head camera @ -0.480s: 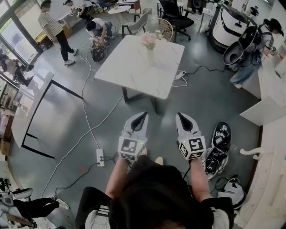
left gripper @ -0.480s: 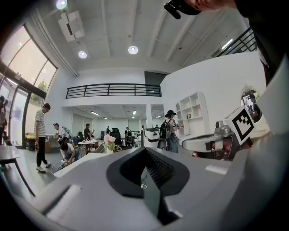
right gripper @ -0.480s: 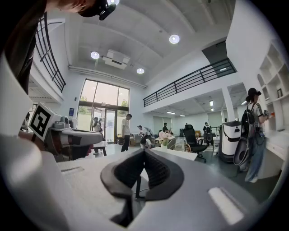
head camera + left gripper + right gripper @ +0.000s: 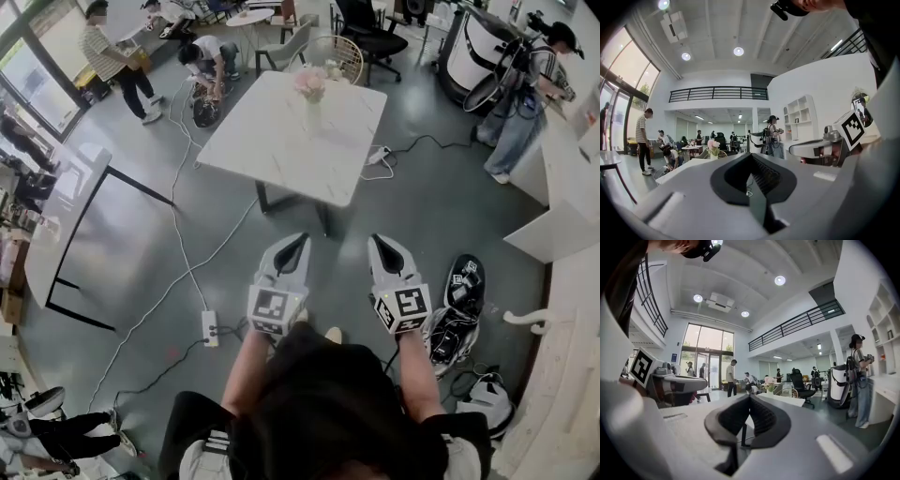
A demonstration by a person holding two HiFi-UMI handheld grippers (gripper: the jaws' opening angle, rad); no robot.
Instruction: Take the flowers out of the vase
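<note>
Pink flowers (image 4: 311, 84) stand in a pale vase (image 4: 312, 116) near the far side of a white marble table (image 4: 281, 141). Both grippers are held level side by side over the floor, well short of that table. The left gripper (image 4: 298, 241) has its jaws together with nothing between them. So does the right gripper (image 4: 378, 241). In the left gripper view the flowers (image 4: 713, 144) are small and far off, beyond the closed tips (image 4: 751, 155). In the right gripper view they (image 4: 769, 379) show just above the closed tips (image 4: 750, 397).
A power strip (image 4: 211, 329) and cables lie on the floor at the left. Bags (image 4: 459, 309) sit by my right side, beside a white counter (image 4: 562, 225). Chairs (image 4: 370, 33) stand behind the table. People stand at the far left (image 4: 111, 58) and far right (image 4: 530, 94); one crouches (image 4: 208, 64).
Both grippers stay where they were. The person at the far right has stepped further away, and the standing person at the upper left has shifted.
</note>
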